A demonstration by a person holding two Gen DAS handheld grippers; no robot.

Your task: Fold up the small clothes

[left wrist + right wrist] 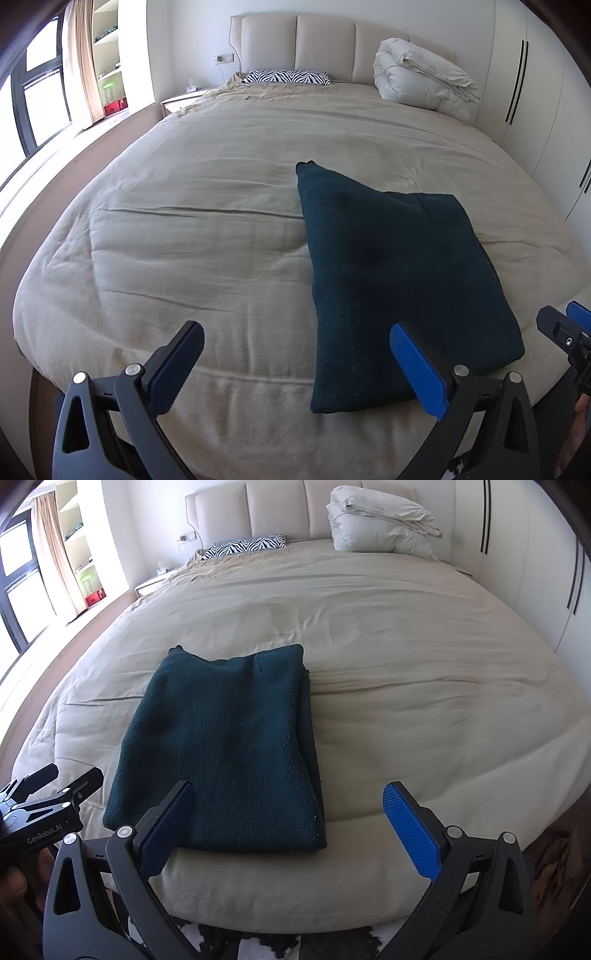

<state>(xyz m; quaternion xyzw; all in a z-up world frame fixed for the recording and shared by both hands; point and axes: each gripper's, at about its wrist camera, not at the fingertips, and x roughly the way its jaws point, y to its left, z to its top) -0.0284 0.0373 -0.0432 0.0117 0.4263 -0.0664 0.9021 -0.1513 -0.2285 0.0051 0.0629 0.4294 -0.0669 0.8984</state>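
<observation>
A dark teal knitted garment (391,273) lies folded into a long rectangle near the foot of the beige bed (207,229). It also shows in the right wrist view (229,746). My left gripper (295,354) is open and empty, held just short of the garment's near edge, its right finger over the near corner. My right gripper (288,819) is open and empty above the garment's near right corner. Each gripper shows at the edge of the other's view: the right one (565,328) and the left one (48,786).
A folded white duvet (421,79) and a zebra pillow (286,76) lie at the headboard. White wardrobe doors (535,92) stand right of the bed. A window, curtain and shelves are at the left. A patterned rug (258,941) lies below the bed's foot.
</observation>
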